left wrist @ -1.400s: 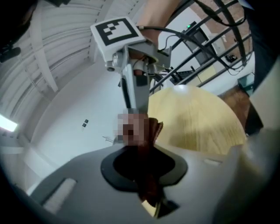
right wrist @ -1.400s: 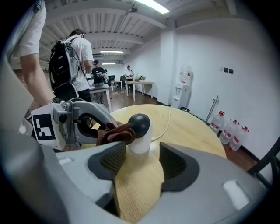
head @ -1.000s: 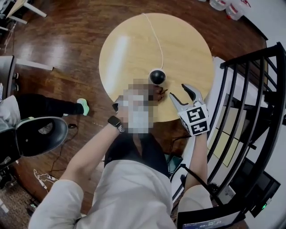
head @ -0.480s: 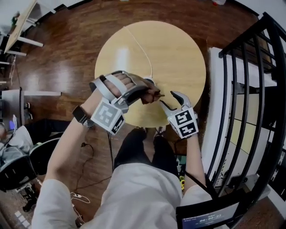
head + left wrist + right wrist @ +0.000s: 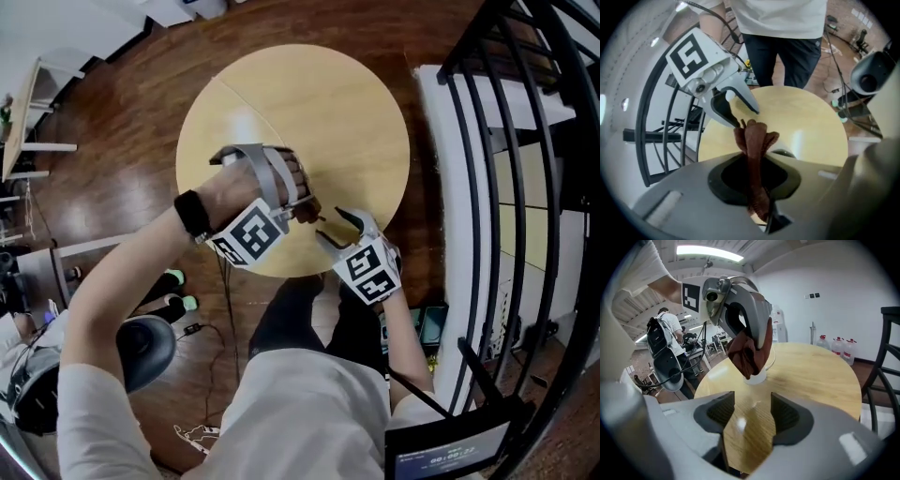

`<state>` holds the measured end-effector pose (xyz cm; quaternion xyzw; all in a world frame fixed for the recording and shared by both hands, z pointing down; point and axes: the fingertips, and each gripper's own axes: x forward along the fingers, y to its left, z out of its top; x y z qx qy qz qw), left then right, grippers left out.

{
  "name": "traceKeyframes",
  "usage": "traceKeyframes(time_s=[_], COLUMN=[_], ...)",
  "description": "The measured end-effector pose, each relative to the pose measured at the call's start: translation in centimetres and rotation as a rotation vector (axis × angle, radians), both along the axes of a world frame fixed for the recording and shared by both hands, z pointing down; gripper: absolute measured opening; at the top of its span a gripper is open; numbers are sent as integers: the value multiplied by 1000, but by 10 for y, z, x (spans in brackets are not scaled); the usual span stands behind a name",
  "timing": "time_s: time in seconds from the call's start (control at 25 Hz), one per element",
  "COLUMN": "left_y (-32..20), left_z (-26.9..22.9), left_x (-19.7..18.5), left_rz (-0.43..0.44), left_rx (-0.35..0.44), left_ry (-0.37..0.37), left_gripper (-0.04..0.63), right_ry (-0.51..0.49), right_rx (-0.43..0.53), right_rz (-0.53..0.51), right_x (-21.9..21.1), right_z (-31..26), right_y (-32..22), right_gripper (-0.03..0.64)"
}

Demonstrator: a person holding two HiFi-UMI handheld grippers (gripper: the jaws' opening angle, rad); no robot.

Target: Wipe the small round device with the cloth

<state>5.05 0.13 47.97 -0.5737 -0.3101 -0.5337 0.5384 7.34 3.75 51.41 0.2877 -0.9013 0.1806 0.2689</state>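
Clamped cloth [image 5: 749, 355] in left gripper [image 5: 309, 210], poised just above device [image 5: 757, 377] by table's [image 5: 356, 112] near edge, with right gripper [image 5: 330, 225] wide open and empty alongside; seemingly mid-wipe, needing cloth pressed down next.

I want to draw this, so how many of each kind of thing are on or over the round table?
tools: 2 (left tool, right tool)
cloth: 1
round device: 1
cable: 1
Total: 5
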Motion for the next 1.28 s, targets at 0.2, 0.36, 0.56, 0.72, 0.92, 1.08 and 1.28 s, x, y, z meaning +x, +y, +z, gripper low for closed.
traceKeyframes(time_s=[0.2,0.36,0.56,0.72,0.92,1.08,1.28], left_y=[8,11,24,13,-37,-56,-46], left_z=[29,49,64,39,-47,-73,-61], left_x=[-1,-7,-5,22,11,-24,-16], left_rz=[-4,-25,-63,-213,-588,-824,-940], left_rx=[-146,-216,-321,-417,-694,-953,-1346], left_ry=[-286,-467,-511,-345,-278,-425,-553], left_gripper=[66,66,66,66,66,66,66], right_ry=[-13,-30,-52,-112,-264,-383,-447], right_rx=[-27,-32,-66,-82,-122,-204,-243], right_rz=[58,114,178,223,360,385,424], right_x=[13,25,36,40,14,-25,-42], right_z=[2,1,6,-1,-31,-44,-46], right_y=[5,4,11,11,-16,-31,-41], right_gripper=[242,242,242,242,242,242,244])
